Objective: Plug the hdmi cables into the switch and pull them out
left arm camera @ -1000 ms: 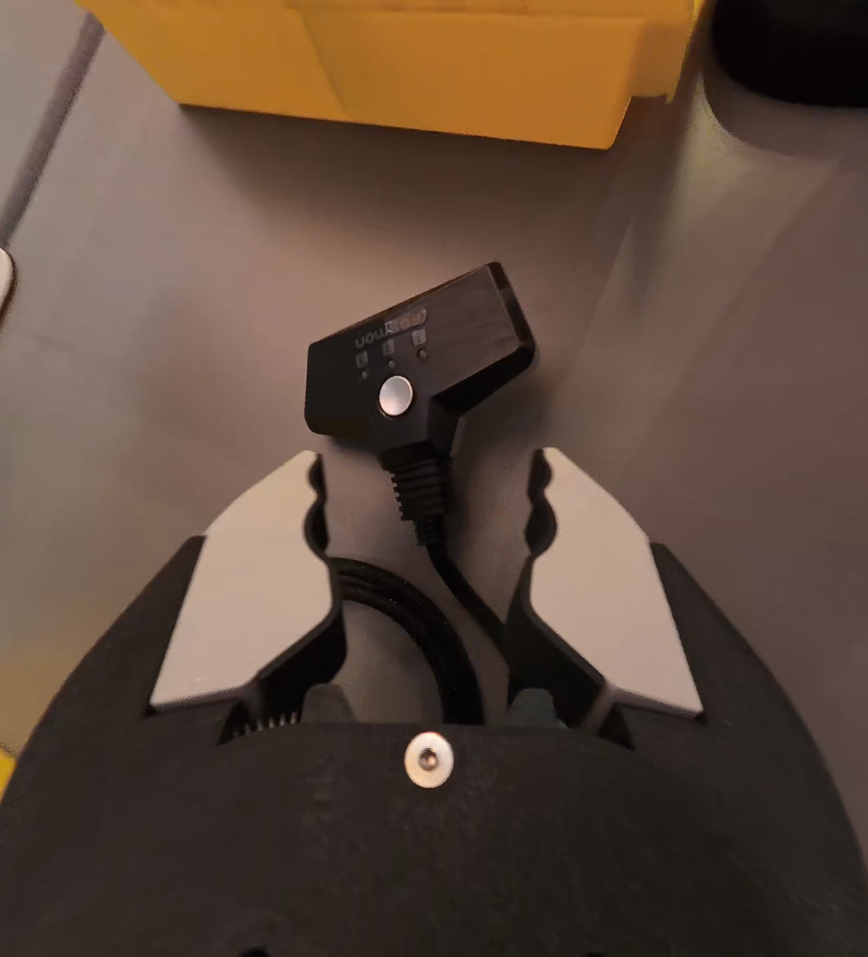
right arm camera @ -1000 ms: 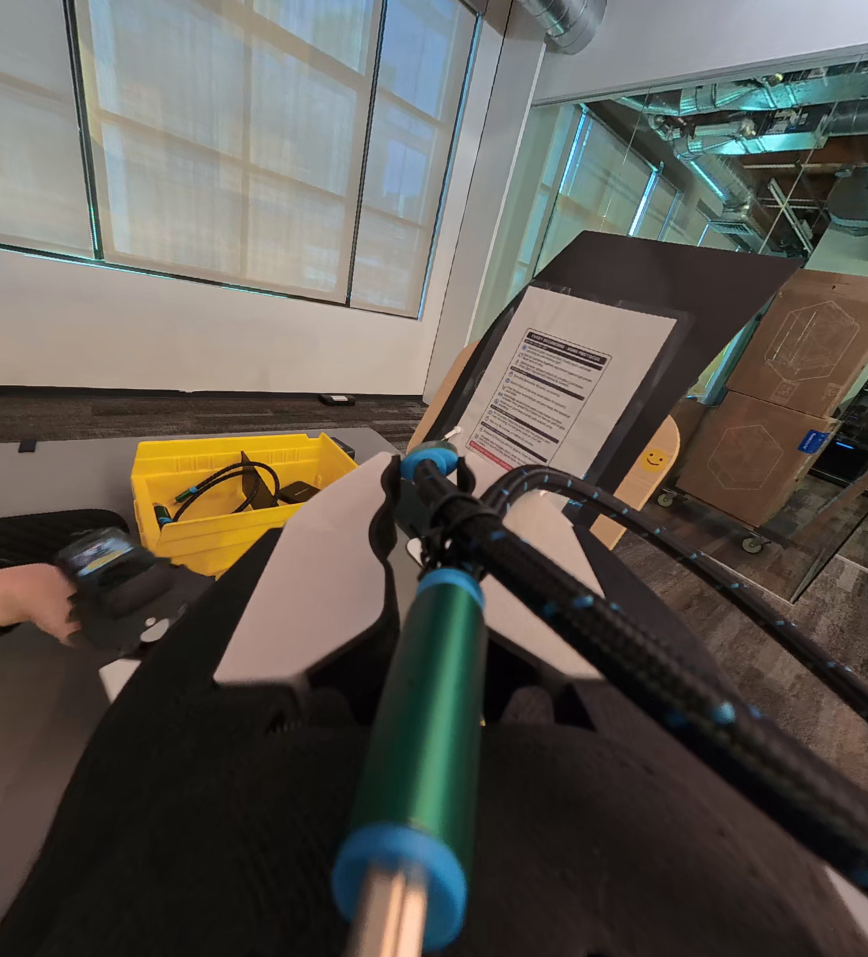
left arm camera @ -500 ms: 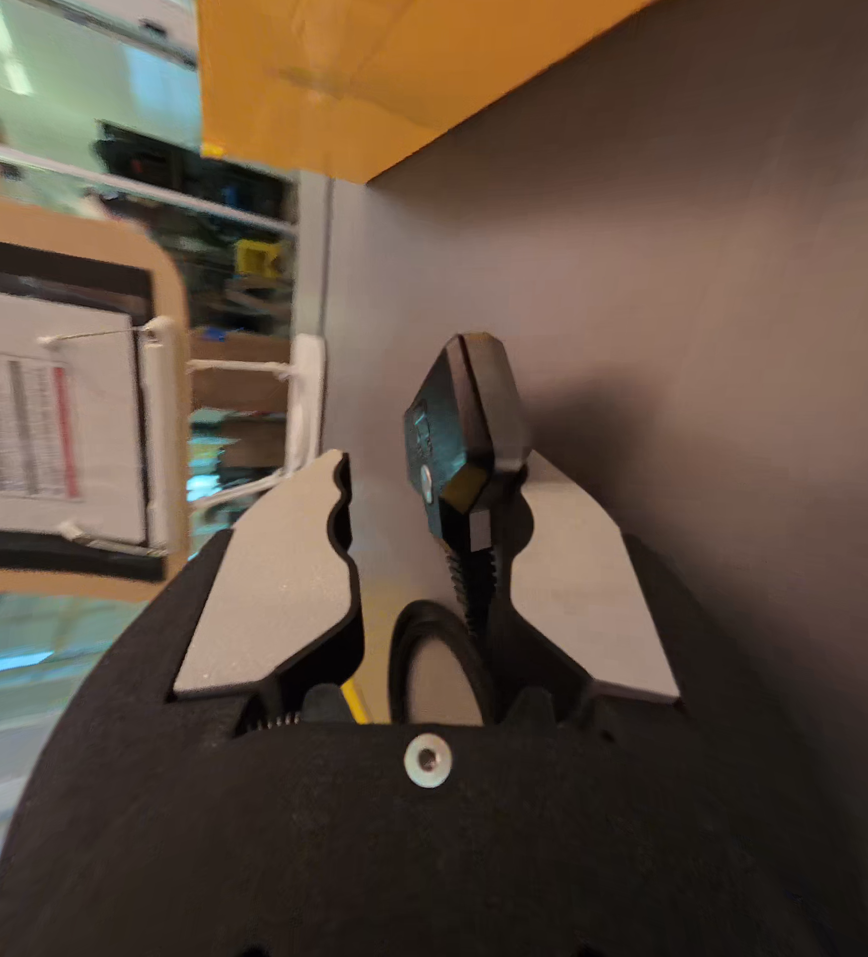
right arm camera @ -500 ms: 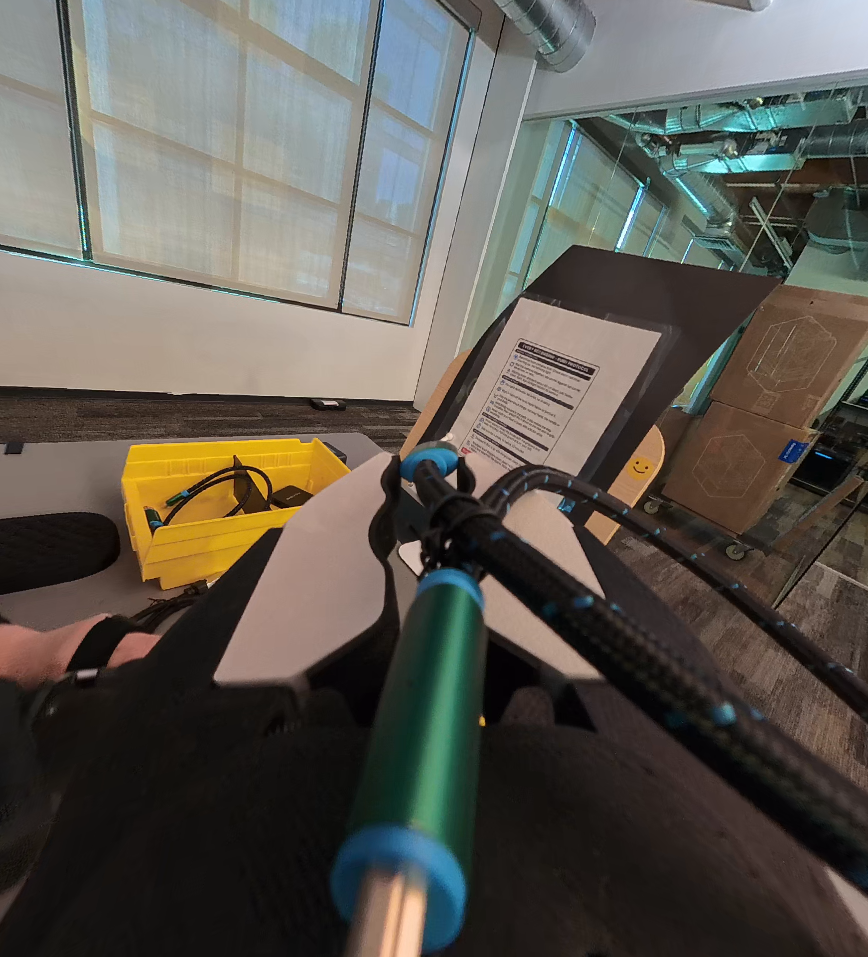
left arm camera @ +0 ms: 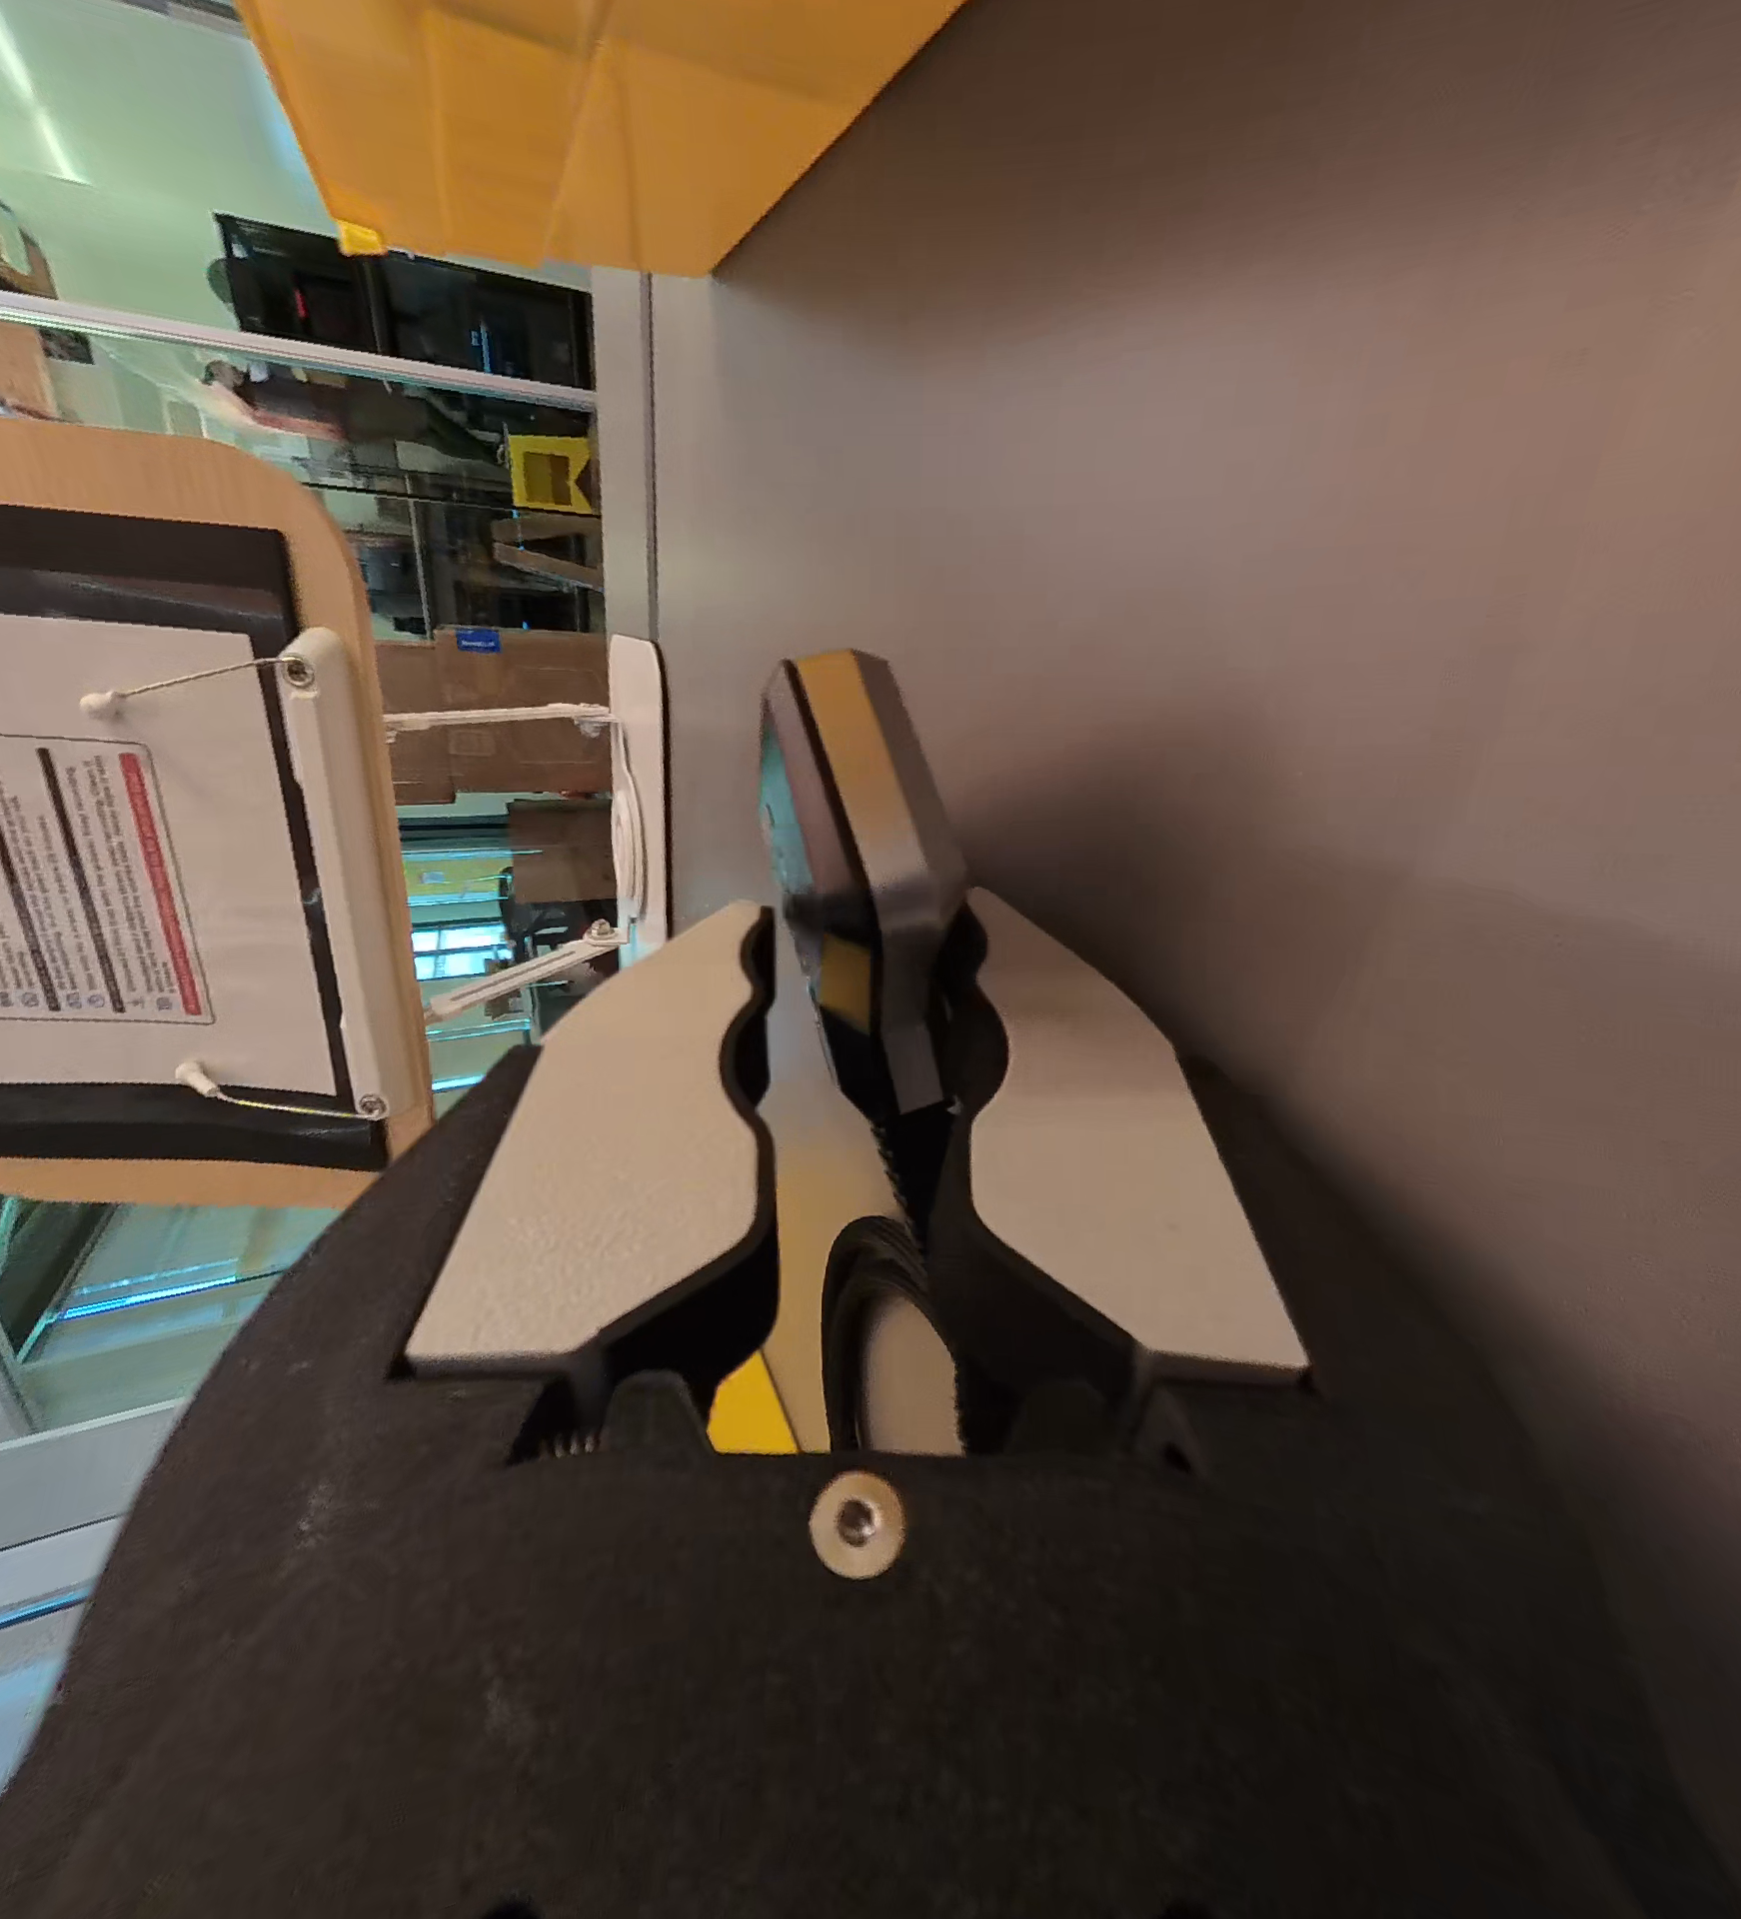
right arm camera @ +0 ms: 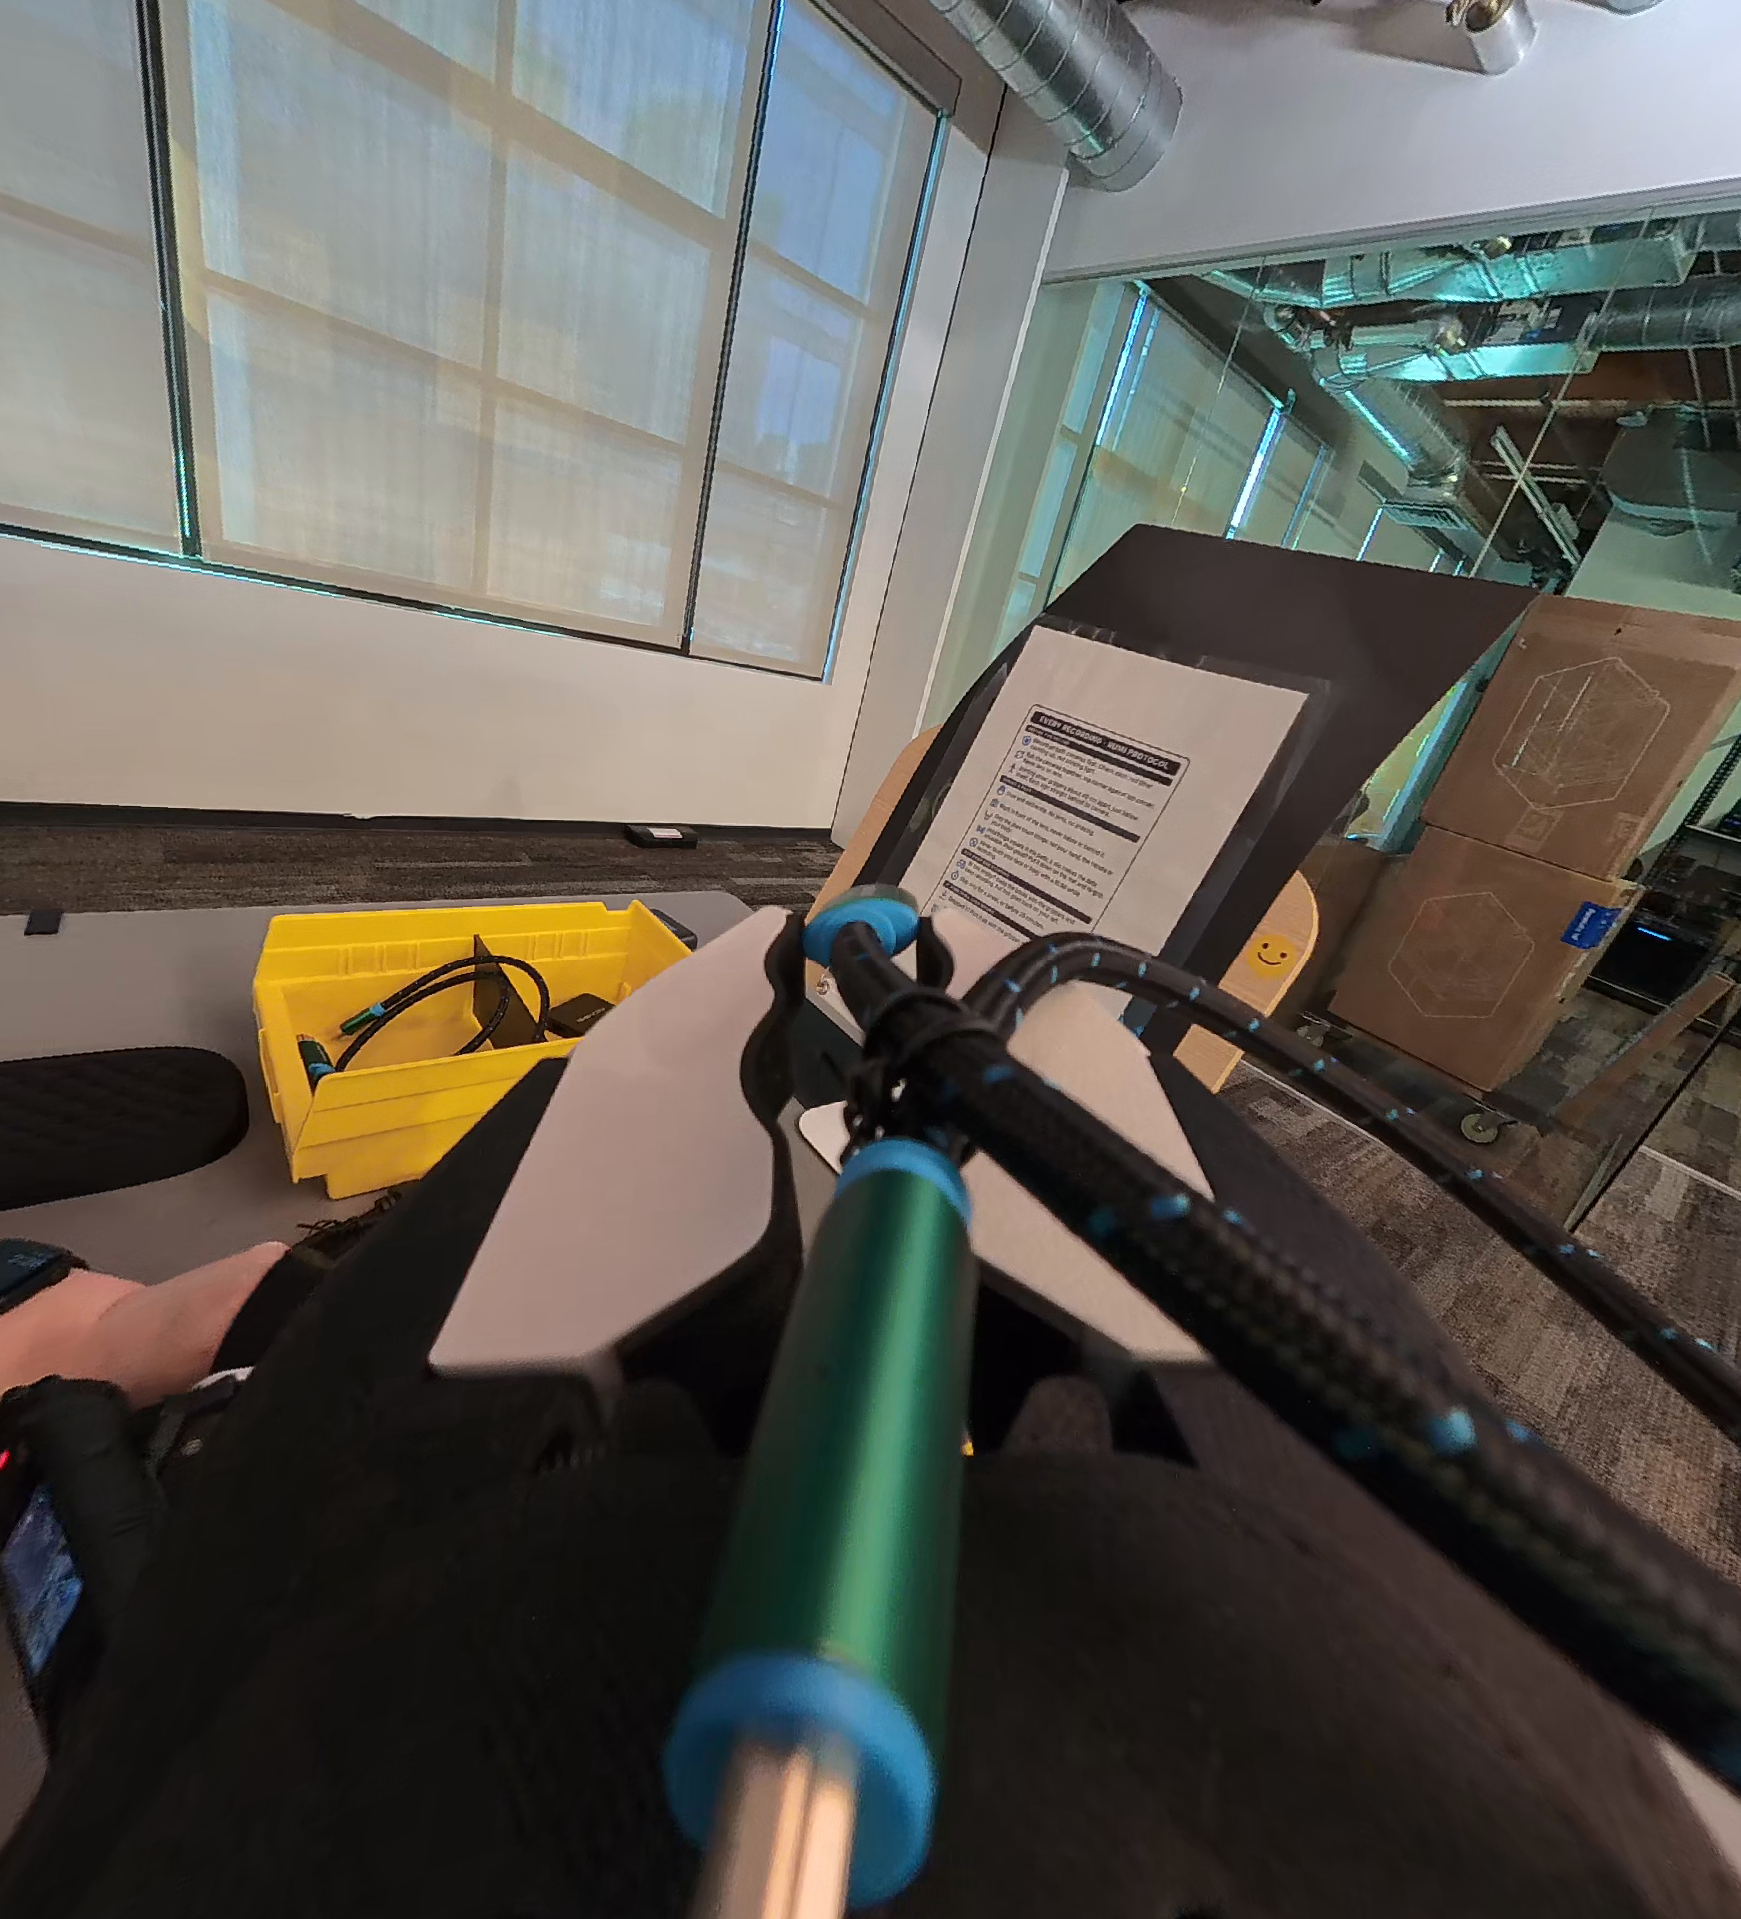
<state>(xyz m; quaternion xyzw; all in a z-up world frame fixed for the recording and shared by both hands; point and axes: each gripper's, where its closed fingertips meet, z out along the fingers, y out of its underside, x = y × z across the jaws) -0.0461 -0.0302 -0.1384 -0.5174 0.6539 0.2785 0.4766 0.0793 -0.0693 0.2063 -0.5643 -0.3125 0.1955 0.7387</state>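
The black HDMI switch (left arm camera: pixel 877 810) stands on edge between the fingers of my left gripper (left arm camera: pixel 861 919), which is rolled on its side and shut on the switch's neck. The switch's black lead (left arm camera: pixel 887 1246) curls back between the fingers. The grey table (left arm camera: pixel 1365 727) fills the right side of this view. My right gripper (right arm camera: pixel 887 966) is raised above the table and shut on a bundled black braided HDMI cable (right arm camera: pixel 1261 1308). Its green plug (right arm camera: pixel 866 1402) with blue rings points back toward the camera. The switch's ports are hidden.
A yellow bin (right arm camera: pixel 409 1101) with more cables stands on the table; it also shows in the left wrist view (left arm camera: pixel 586 125). A black padded rest (right arm camera: pixel 56 1122) lies left of it. A person's hand (right arm camera: pixel 98 1340) is at lower left. A sign board (right arm camera: pixel 1105 810) stands beyond the table edge. Across from one pair of fingers to the other is roughly 35 centimetres.
My left gripper rolled onto its side around the switch, which went from lying flat to standing on edge, and its fingers closed on it. The right gripper kept hold of the cable, barely moving.
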